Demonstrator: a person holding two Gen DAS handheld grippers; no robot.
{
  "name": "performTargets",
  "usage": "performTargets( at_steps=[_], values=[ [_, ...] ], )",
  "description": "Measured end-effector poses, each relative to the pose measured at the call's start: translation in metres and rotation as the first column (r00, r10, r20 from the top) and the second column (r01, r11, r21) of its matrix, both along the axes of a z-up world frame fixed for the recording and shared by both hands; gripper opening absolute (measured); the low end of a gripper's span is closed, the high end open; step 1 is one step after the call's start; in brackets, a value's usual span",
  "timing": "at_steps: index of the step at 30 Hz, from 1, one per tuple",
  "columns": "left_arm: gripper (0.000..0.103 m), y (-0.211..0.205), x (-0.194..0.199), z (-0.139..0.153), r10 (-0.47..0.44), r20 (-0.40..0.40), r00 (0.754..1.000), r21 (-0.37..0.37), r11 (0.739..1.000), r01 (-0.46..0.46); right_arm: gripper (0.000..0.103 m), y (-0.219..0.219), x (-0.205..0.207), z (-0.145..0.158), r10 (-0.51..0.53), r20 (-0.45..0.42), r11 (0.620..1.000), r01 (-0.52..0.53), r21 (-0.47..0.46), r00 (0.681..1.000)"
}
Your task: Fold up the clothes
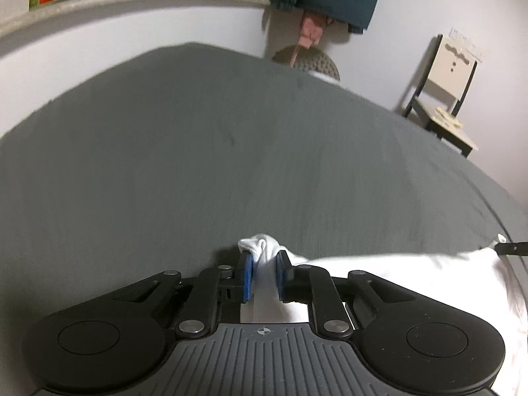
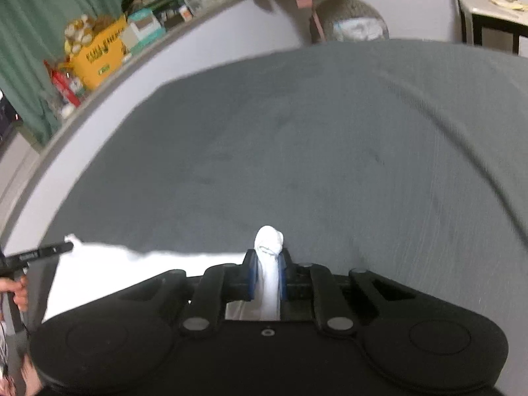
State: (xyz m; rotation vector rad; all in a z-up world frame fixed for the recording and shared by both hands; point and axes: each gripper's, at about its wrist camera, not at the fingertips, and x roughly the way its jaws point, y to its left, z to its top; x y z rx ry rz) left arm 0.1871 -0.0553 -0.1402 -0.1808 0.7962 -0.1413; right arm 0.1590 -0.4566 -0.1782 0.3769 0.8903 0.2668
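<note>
You have the white garment (image 1: 396,270) pinched at two points along one edge: your left gripper (image 1: 263,260) is clamped nearly closed on a bunched corner, and your right gripper (image 2: 266,260) squeezes another wad the same way. The cloth stretches between them just above the grey bed cover (image 1: 198,165). It looks light, soft and limp, so expect sagging; grip at corners or hems, taking enough fabric that it doesn't slide out.
</note>
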Motion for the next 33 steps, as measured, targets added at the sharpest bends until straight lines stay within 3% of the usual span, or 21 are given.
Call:
performTargets(
  at_steps=[3,5,8,10,12,16,22,24,27,29,31,33],
  values=[
    [0.015,-0.002,0.016,0.027,0.01,0.078,0.997,0.046,0.999,-0.014,0.013,0.006,0.015,0.025,-0.012,0.085,1.0,0.014,-0.024,0.996],
    [0.015,0.002,0.026,0.048,0.05,0.141,0.989,0.032,0.998,-0.055,0.013,0.008,0.025,0.044,-0.044,0.156,0.999,0.047,-0.016,0.987],
    [0.015,0.005,0.029,0.065,0.059,0.207,0.977,0.072,0.995,-0.075,0.013,0.012,0.023,0.051,-0.015,0.21,0.999,0.025,-0.044,0.978],
    [0.015,0.006,0.024,0.067,0.017,0.236,0.972,0.081,0.996,-0.037,0.013,0.014,0.021,0.054,0.009,0.241,0.998,0.007,-0.066,0.971],
    [0.015,0.014,0.008,0.067,-0.011,0.278,0.961,0.053,0.999,-0.004,0.013,0.015,0.014,0.057,0.038,0.271,0.997,-0.017,-0.079,0.962],
    [0.015,0.042,-0.046,0.067,-0.046,0.365,0.93,-0.017,0.998,0.056,0.013,0.007,-0.038,0.064,0.09,0.347,0.996,-0.076,-0.054,0.933],
    [0.015,0.05,-0.128,0.064,-0.178,0.421,0.89,0.057,0.984,0.17,0.012,-0.004,-0.119,0.074,0.124,0.396,0.992,-0.117,-0.043,0.91],
    [0.015,0.048,-0.155,0.058,-0.248,0.41,0.878,0.113,0.969,0.221,0.012,0.0,-0.146,0.07,0.162,0.387,0.986,-0.132,-0.105,0.908],
    [0.015,0.038,-0.189,0.048,-0.379,0.356,0.854,0.255,0.919,0.302,0.012,0.012,-0.173,0.054,0.216,0.327,0.968,-0.157,-0.197,0.92],
    [0.015,0.023,-0.203,0.037,-0.465,0.292,0.836,0.355,0.864,0.357,0.01,0.024,-0.183,0.042,0.24,0.276,0.95,-0.166,-0.265,0.931],
    [0.018,0.005,-0.214,0.023,-0.546,0.213,0.81,0.471,0.784,0.405,0.01,0.038,-0.187,0.03,0.251,0.211,0.922,-0.167,-0.35,0.945],
    [0.026,-0.013,-0.226,0.008,-0.593,0.131,0.794,0.632,0.667,0.394,0.011,0.055,-0.191,0.022,0.277,0.166,0.879,-0.179,-0.442,0.946]
  ],
)
